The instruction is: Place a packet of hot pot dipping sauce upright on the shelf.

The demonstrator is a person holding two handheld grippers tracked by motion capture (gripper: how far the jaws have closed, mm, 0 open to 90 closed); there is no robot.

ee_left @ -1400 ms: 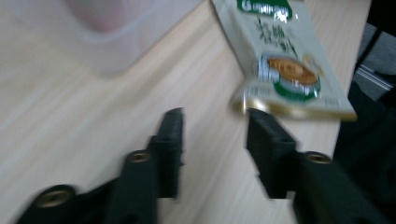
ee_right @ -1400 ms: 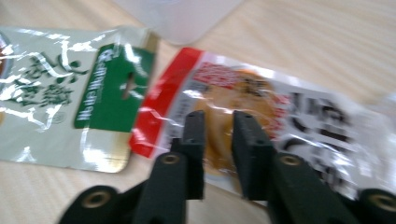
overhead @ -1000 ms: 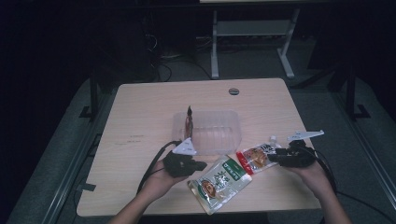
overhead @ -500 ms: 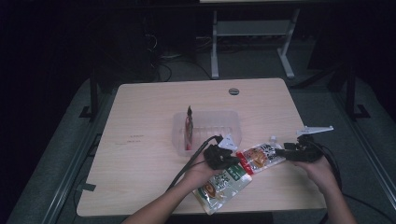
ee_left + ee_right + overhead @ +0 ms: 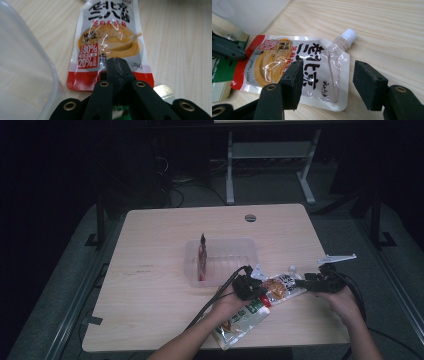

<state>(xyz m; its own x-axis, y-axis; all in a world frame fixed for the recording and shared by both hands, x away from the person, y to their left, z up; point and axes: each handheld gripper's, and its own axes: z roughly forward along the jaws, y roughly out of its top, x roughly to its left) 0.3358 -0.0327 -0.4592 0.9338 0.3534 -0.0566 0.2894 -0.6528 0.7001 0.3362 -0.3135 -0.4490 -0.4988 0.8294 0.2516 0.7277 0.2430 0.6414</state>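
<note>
Now closed, left hand-held gripper (image 5: pixel 117 71) pinches sauce pouch (image 5: pixel 110 42) bottom edge.

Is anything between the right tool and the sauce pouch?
Nothing visible. The right tool hangs open just above the sauce pouch, its spouted end between the jaws. The left tool is shut at the pouch's red end, clear of that approach.

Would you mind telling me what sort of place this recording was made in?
Probably a lab or workshop, not a kitchen: a pale wooden table stands on grey carpet in a dark room, with cables and a metal frame behind it.
</note>
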